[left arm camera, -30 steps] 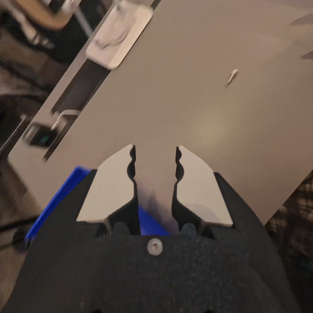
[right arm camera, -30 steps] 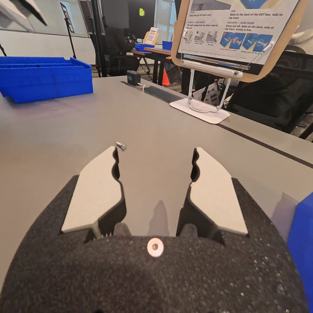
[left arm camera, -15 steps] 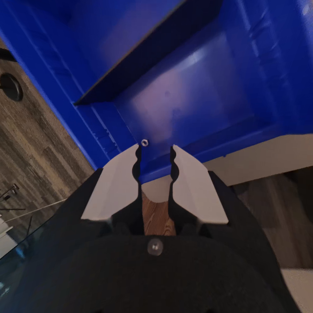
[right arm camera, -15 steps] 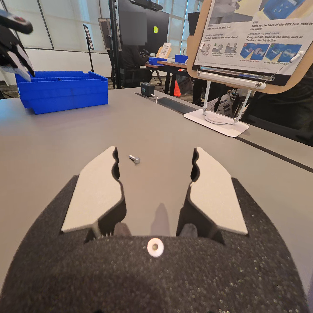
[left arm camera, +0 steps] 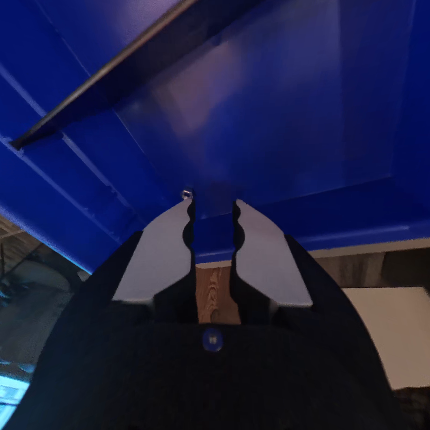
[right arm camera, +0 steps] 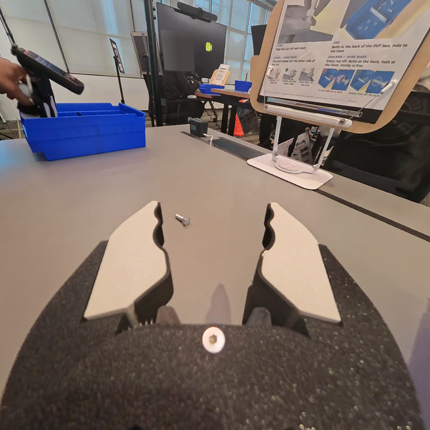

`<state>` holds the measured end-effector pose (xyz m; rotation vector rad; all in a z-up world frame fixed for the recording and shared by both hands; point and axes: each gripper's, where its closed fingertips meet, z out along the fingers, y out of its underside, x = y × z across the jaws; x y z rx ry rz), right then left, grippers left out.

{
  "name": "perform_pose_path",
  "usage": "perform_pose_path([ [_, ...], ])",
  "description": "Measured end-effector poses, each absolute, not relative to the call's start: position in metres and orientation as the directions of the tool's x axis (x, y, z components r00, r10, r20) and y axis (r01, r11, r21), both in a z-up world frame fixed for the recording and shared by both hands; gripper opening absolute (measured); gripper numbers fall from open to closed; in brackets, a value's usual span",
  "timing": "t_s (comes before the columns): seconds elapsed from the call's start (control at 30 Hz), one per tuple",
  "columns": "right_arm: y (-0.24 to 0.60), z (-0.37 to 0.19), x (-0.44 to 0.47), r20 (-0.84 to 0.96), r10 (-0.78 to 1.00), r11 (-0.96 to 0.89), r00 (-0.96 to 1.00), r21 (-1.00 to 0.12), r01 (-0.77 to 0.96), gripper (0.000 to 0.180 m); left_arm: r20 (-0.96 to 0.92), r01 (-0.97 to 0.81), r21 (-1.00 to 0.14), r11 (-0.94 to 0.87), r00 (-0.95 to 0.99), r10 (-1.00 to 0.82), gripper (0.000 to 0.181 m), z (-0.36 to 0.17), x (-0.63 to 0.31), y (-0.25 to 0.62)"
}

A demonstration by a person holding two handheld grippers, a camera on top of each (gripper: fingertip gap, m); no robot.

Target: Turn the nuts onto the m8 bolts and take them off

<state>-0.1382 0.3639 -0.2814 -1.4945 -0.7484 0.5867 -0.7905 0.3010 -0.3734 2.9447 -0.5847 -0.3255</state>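
The left gripper (left arm camera: 214,203), jaws slightly spread and holding nothing, now reaches lower into the blue bin (left arm camera: 302,116) than half a second ago. A small silver nut (left arm camera: 187,193) lies on the bin floor, just beside the left fingertip. The right gripper (right arm camera: 213,209), jaws spread wide and empty, hovers over the grey table (right arm camera: 69,209). The bolt (right arm camera: 183,219) lies between its fingertips, nearer than before. Far left, a hand (right arm camera: 11,79) holds the other gripper in the bin.
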Motion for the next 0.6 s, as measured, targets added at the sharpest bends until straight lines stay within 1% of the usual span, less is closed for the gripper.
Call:
perform_pose_path([
  [0.1, 0.364, -0.281, -0.137, 0.079, 0.754, 0.015, 0.652, -0.995, 0.103, 0.084, -0.210, -0.272, 0.171, -0.947, 0.929, -0.305, 0.029, -0.375, -0.794, 0.301],
  [0.17, 0.363, -0.280, -0.135, 0.082, 0.754, 0.018, 0.652, -0.994, 0.104, 0.084, -0.190, -0.226, 0.197, -0.954, 0.946, -0.264, 0.028, -0.377, -0.794, 0.299],
  [0.23, 0.361, -0.279, -0.132, 0.088, 0.752, 0.025, 0.654, -0.994, 0.105, 0.084, -0.174, -0.238, 0.234, -0.943, 0.944, -0.281, 0.028, -0.380, -0.794, 0.297],
  [0.3, 0.360, -0.277, -0.129, 0.091, 0.748, 0.031, 0.657, -0.994, 0.103, 0.084, -0.178, -0.287, 0.281, -0.916, 0.922, -0.343, 0.028, -0.380, -0.797, 0.295],
  [0.37, 0.358, -0.276, -0.127, 0.092, 0.745, 0.033, 0.661, -0.994, 0.101, 0.084, -0.165, -0.372, 0.314, -0.874, 0.885, -0.436, 0.027, -0.379, -0.797, 0.297],
  [0.4, 0.357, -0.275, -0.125, 0.092, 0.743, 0.033, 0.663, -0.994, 0.102, 0.084, -0.135, -0.430, 0.316, -0.846, 0.862, -0.489, 0.024, -0.379, -0.794, 0.299],
  [0.5, 0.355, -0.271, -0.123, 0.102, 0.739, 0.037, 0.666, -0.993, 0.112, 0.084, -0.033, -0.635, 0.310, -0.708, 0.737, -0.675, 0.023, -0.379, -0.783, 0.300],
  [0.6, 0.351, -0.264, -0.122, 0.129, 0.730, 0.049, 0.671, -0.989, 0.136, 0.085, 0.017, -0.748, 0.325, -0.580, 0.617, -0.787, 0.023, -0.375, -0.781, 0.300],
])
